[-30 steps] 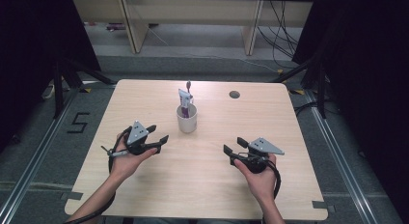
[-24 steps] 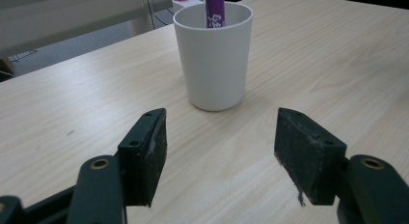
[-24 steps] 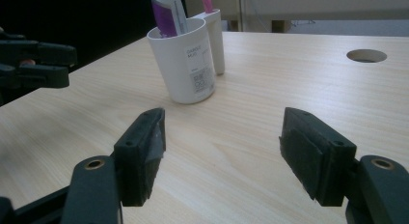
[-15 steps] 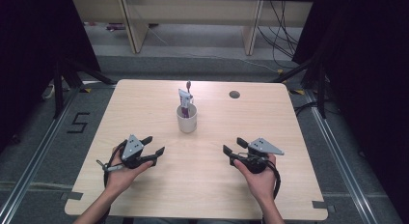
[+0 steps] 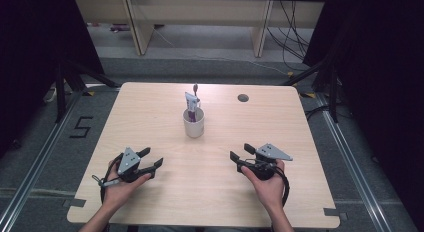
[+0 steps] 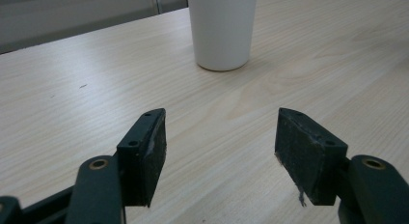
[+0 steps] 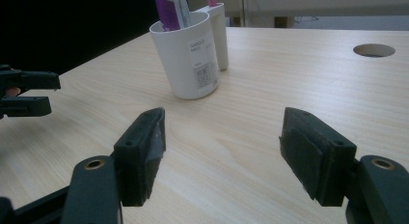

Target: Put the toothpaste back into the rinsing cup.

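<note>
A white cup (image 5: 193, 124) stands near the middle of the wooden table (image 5: 300, 137). A purple-and-white tube (image 5: 191, 102) and a thin dark-tipped stick rise from it. My left gripper (image 5: 151, 158) rests low at the front left, open, its jaws aimed at the cup (image 6: 222, 31) with bare wood between them. My right gripper (image 5: 241, 152) sits at the front right, also open and holding nothing. In the right gripper view its jaws (image 7: 222, 137) frame the labelled cup (image 7: 185, 55) and the tube (image 7: 171, 9), and the left gripper's jaws (image 7: 29, 93) show at the far left.
A round cable hole (image 5: 243, 98) lies in the table's far right part. Wooden shelving (image 5: 200, 22) and cables stand on the floor behind the table. Dark curtains flank both sides. A metal rail (image 5: 35, 162) runs along the floor on the left.
My left hand has drawn back toward the table's front edge and sunk lower, away from the cup. The right hand, the cup and its contents have stayed put.
</note>
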Motion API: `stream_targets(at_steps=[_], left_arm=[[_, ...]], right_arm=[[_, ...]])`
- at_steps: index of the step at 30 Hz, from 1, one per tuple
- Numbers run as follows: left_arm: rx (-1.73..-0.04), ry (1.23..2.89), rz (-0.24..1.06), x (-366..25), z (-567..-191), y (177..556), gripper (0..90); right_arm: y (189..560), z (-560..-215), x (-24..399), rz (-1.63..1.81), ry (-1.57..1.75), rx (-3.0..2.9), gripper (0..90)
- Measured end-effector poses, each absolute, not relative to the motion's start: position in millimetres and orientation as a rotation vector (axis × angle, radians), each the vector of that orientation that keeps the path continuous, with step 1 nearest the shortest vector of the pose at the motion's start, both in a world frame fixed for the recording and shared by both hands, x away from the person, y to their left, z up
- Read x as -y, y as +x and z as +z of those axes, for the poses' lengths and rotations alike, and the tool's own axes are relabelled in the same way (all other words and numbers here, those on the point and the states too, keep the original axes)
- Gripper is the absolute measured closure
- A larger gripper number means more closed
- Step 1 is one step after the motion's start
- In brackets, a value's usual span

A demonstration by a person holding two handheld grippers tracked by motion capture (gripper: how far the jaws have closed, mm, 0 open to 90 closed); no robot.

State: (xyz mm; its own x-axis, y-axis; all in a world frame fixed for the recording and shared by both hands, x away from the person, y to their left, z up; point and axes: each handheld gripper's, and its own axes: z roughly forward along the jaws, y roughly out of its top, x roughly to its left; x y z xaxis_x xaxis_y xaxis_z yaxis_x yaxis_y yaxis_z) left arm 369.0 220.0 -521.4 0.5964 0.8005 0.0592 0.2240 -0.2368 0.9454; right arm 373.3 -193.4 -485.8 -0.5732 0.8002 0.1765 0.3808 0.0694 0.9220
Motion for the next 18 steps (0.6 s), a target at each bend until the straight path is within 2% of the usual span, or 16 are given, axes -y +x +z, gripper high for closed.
stream_targets(at_steps=[8,18], left_arm=[[-0.865,1.717,0.68,-223.5,-522.3,368.8,35.2],[-0.877,1.746,0.7,-220.9,-521.6,367.4,36.6]], right_arm=[[372.9,-490.0,192.5,1.534,1.19,-1.99,33.5],[374.0,-495.9,189.8,1.514,1.207,-2.0,33.4]])
